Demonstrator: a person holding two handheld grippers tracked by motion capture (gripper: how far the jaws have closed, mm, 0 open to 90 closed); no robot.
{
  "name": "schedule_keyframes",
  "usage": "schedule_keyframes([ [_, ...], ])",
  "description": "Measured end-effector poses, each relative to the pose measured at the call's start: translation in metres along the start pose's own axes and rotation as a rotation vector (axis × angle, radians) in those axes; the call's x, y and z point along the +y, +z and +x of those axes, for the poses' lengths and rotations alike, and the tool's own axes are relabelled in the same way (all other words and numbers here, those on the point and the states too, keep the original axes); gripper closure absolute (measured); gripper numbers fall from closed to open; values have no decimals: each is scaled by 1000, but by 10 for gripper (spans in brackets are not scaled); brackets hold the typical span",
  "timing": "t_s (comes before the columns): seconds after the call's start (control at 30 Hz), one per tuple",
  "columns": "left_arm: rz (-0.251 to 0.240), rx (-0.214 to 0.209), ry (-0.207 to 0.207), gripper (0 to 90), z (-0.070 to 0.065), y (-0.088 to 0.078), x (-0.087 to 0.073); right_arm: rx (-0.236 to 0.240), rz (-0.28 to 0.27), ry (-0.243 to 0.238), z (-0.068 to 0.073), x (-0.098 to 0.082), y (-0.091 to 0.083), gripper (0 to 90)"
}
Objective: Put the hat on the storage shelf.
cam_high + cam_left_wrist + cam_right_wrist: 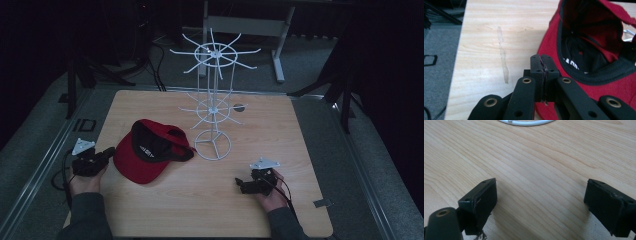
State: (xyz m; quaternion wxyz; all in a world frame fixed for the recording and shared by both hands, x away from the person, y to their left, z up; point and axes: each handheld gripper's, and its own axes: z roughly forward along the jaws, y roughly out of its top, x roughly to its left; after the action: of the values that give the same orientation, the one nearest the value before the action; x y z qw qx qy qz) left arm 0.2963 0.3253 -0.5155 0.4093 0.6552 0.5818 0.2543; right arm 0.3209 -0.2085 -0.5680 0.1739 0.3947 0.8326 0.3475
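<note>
A red cap (pixel 150 157) with a black lining lies upside down on the wooden table (pixel 280 140), left of centre. My left gripper (pixel 106 153) is at its left edge, held by a hand. In the left gripper view the jaws are pressed together, so this gripper (pixel 543 61) is shut, with its tips over the rim of the cap (pixel 599 82). Whether fabric is caught between the pads I cannot tell. A white wire rack (pixel 215 55) with two tiers of hooks stands on a ring base (pixel 212 145). My right gripper (pixel 241 183) is open over bare wood (pixel 540 192), below the ring base (pixel 524 122).
The table's left edge (pixel 457 57) runs close beside the left gripper, with grey floor beyond. A pale streak (pixel 503 57) marks the wood. A small grey disc (pixel 239 106) lies behind the rack. A desk frame (pixel 277 45), dark stands and cables are at the back.
</note>
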Motion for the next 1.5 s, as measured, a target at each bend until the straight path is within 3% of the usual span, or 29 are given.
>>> schedule_keyframes([
  [0.1, -2, 40, 5, 900, 3, 1, 7, 0, 0, -1, 0, 0, 0, 112],
  [0.23, 81, 85, 49, 900, 3, 13, 15, 1, -2, 0, 0, 0, 0, 112],
  [0.33, 133, 73, 49, 900, 3, 18, 12, 0, 1, 3, 0, 0, 0, 112],
  [0.53, 211, 81, 152, 900, -21, 10, 1, 0, 0, 0, 0, 0, 0, 112],
  [0.67, 243, 18, 193, 899, -42, 7, -11, 0, 0, 0, 0, 0, 0, 112],
  [0.9, 288, -117, 222, 897, -73, 6, -31, 0, 0, 0, 0, 0, 0, 112],
  [1.27, 337, -327, 327, 892, -133, 15, -36, 0, 0, 0, 0, 0, 0, 112],
  [1.37, 352, -367, 355, 884, -146, 20, -35, 0, 0, -1, 0, 0, 0, 112],
  [1.5, 356, -377, 324, 844, -148, 23, -36, 0, 0, 0, 0, 0, 0, 112],
])
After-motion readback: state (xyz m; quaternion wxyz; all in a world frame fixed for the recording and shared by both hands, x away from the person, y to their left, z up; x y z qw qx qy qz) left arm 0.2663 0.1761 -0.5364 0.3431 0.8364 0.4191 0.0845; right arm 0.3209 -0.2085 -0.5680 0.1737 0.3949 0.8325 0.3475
